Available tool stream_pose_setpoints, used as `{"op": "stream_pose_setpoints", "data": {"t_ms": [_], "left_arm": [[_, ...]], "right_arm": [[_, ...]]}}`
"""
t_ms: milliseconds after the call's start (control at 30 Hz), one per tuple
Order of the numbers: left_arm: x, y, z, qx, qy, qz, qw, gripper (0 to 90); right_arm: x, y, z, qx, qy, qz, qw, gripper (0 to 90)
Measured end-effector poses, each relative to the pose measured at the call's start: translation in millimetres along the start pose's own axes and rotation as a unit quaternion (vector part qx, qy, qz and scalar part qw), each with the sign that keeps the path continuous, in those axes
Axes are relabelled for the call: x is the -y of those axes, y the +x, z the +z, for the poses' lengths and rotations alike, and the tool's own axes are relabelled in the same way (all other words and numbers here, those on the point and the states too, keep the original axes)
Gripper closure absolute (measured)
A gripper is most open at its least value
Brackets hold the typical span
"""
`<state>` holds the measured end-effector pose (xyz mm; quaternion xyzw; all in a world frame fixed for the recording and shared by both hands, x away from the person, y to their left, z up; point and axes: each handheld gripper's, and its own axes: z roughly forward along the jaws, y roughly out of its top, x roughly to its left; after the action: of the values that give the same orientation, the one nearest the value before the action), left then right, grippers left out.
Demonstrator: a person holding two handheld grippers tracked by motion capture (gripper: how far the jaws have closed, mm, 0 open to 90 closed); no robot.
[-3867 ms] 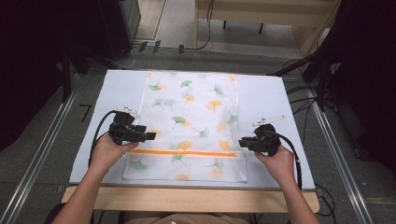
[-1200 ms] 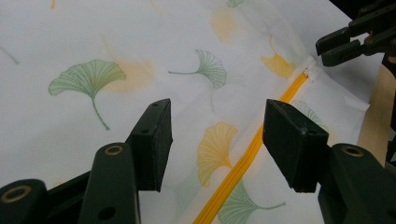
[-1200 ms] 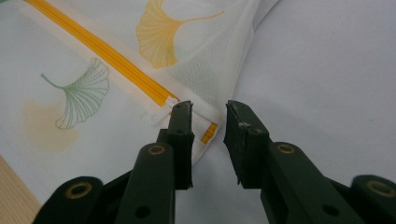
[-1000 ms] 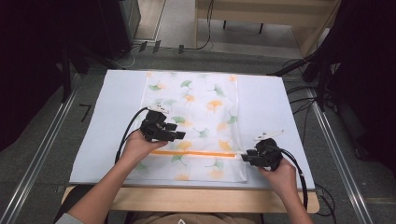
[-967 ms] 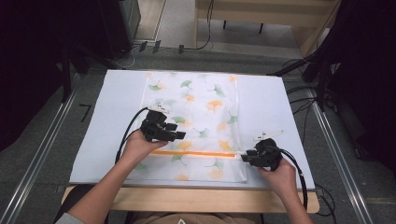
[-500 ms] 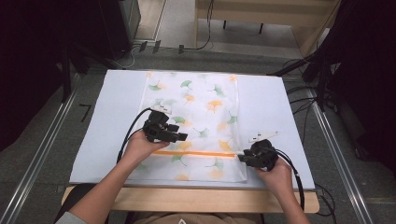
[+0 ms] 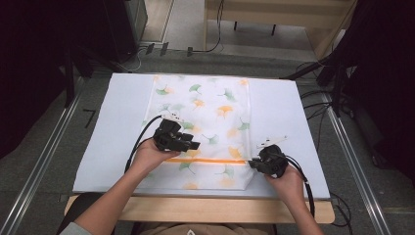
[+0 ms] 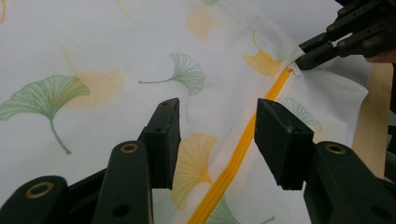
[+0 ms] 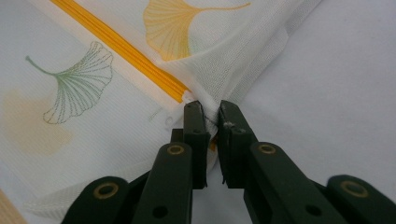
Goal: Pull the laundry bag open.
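Note:
A white mesh bag (image 7: 210, 105) printed with green and orange ginkgo leaves lies flat on the white mat. An orange zipper (image 7: 210, 160) runs across it near the front. My left gripper (image 7: 195, 145) hovers over the bag's left half just behind the zipper. Its jaws stand open in the left gripper view (image 8: 217, 140), with the zipper (image 8: 243, 144) running between them. At the zipper's right end my right gripper (image 7: 250, 164) is shut on the zipper pull (image 8: 296, 71). The right gripper view shows its tips (image 9: 210, 114) pinched together where the zipper (image 9: 126, 49) stops.
The white mat (image 7: 117, 122) covers most of the table, with a bare wooden edge (image 7: 205, 208) in front. Cables (image 7: 318, 105) lie off the right side, and metal rails (image 7: 39, 161) flank the table.
My left gripper has moved right from the bag's left edge to over the bag. My right gripper has shifted slightly forward and left onto the zipper's right end.

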<state>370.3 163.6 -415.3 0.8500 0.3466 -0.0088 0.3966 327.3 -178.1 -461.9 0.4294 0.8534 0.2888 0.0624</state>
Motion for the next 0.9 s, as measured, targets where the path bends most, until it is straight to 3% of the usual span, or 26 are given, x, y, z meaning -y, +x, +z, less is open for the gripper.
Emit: {"op": "stream_pose_setpoints", "data": {"t_ms": [133, 267, 667, 900], "left_arm": [[-0.2, -3.9, 3.1, 0.001, 0.003, 0.000, 1.0000, 50.0], [-0.9, -6.0, 6.5, 0.018, 0.007, -0.009, 0.9998, 45.3], [-2.6, -27.8, 15.8, 0.042, 0.000, 0.015, 0.9990, 40.4], [-2.0, -39.9, 23.3, 0.061, 0.004, 0.025, 0.9978, 51.5]], "right_arm": [[-1.4, -1.7, -2.6, -0.011, 0.001, 0.005, 0.9999, 85.2], [-2.6, -1.1, -11.5, -0.020, -0.023, 0.006, 0.9995, 85.1], [-5.9, 1.4, -27.0, -0.038, -0.062, 0.009, 0.9973, 84.9], [-9.9, 4.3, -30.6, -0.047, -0.064, 0.008, 0.9968, 85.1]]}}
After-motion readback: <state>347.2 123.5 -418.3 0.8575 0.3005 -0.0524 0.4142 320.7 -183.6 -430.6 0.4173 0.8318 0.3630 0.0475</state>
